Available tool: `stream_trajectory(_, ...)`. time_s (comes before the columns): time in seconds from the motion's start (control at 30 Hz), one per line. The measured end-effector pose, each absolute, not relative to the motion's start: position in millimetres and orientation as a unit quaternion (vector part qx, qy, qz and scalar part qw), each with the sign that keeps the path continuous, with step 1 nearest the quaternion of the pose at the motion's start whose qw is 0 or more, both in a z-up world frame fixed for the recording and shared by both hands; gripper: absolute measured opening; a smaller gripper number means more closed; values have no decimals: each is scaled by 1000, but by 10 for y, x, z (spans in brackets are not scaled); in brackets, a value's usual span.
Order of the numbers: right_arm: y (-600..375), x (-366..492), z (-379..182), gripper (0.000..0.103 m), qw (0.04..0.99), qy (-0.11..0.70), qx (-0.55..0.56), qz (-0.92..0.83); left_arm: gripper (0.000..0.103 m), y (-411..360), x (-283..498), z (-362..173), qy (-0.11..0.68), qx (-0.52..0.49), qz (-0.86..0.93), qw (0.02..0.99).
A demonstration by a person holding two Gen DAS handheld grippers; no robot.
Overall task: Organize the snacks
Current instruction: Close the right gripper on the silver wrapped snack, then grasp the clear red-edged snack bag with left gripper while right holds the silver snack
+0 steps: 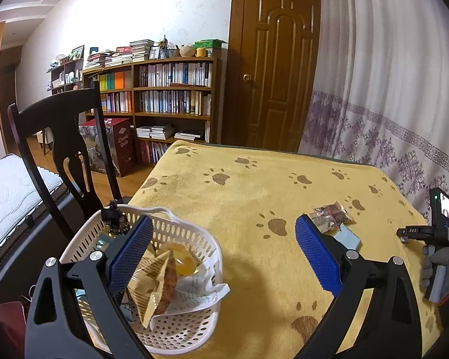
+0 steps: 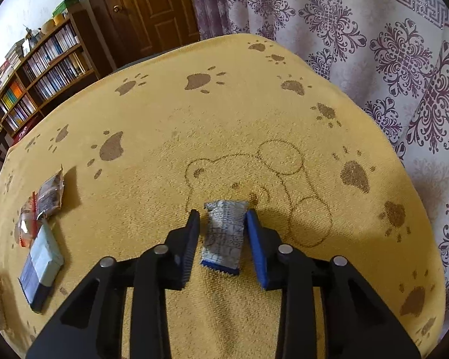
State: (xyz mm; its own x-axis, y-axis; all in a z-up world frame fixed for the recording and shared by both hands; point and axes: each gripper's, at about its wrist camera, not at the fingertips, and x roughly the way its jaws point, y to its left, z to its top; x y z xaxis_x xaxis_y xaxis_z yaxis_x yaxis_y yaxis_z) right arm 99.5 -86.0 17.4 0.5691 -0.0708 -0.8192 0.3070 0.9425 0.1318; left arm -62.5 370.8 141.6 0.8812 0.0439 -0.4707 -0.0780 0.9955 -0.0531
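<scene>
Left claw [image 1: 221,248] spread wide, blue ribbed pads far apart, nothing between them; hovering low in the left wrist view above the near edge of the desk draped in a yellow terry cloth with brown paw prints [image 1: 254,185]

White perforated plastic basket [image 1: 176,326] at lower left of that view, under the left pad; inside it a beige printed snack wrapper [image 1: 148,281], a round yellow sealed snack [image 1: 181,258] and a white crumpled wrapper with small green print [image 1: 200,293], piled and overlapping

Cluster of clear crinkled snack packets with reddish contents [image 1: 332,217] at right of centre on the cloth, a flat pale blue box [image 1: 348,237] touching it on the near side; well apart from the basket

At far right edge, a grey-gloved hand [image 1: 440,269] wrapped round a black handle

Right claw [image 2: 223,218] narrowed round a small silver-grey crinkled snack packet with a blue serrated end [image 2: 224,233], lower centre of the right wrist view; packet flat on the cloth, lengthwise between the pads, right pad at its edge, a thin gap showing on the left, so not clamped

Same clear packets [image 2: 45,197] and pale blue box [image 2: 40,266] at lower left of this view, well apart from the claw

Patterned white and purple curtain [image 2: 374,45] behind the desk, wooden bookshelf [image 1: 170,92], brown door [image 1: 278,65] and dark wooden chair [image 1: 63,137] in the background
</scene>
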Motion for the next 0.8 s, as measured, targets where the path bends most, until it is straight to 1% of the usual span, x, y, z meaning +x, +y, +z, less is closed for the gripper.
stream_trajectory(0.07,-864,991,179,26,877,451,127,-107,97,3675,-616,1395,244,-32,28,969)
stream_trajectory(0.43,-627,753,368,24,896,420,137,-43,97,3190,-353,1164,278,14,-9,960)
stream_trajectory(0.8,-467,703,266,24,904,402,148,4,97,2602,423,765,323,87,-24,942)
